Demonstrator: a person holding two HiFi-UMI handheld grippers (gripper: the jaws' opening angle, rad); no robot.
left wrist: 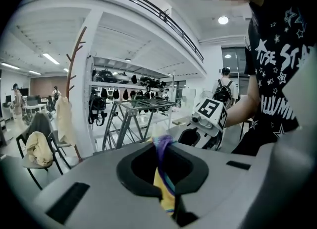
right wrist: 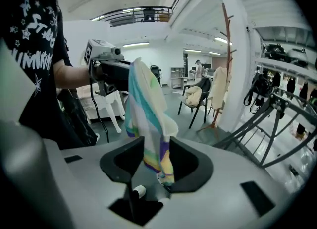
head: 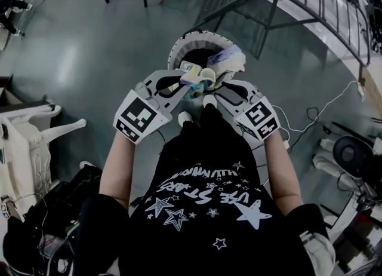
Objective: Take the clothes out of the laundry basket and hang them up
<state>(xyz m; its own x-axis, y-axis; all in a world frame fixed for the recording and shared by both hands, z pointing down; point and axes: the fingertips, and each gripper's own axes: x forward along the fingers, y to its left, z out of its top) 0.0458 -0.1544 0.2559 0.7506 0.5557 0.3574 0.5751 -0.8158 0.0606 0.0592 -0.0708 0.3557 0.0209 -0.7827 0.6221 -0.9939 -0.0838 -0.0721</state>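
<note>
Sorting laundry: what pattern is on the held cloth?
Cream cloth with teal, purple and yellow stripes; clearest in right gripper view.

The head camera looked steeply down past the person's black star-printed T-shirt (head: 203, 203) onto the left gripper (head: 185, 80) and right gripper (head: 218, 83) close below, with the grey-green floor (head: 77, 48) farther off. Each gripper's camera sat just behind its own jaws, very near them, facing roughly level across the room and toward the other gripper, so the two looked at each other. All three views shared the pastel striped cloth (head: 200, 76) and the grey metal drying rack (head: 286, 6) beyond it.
</note>
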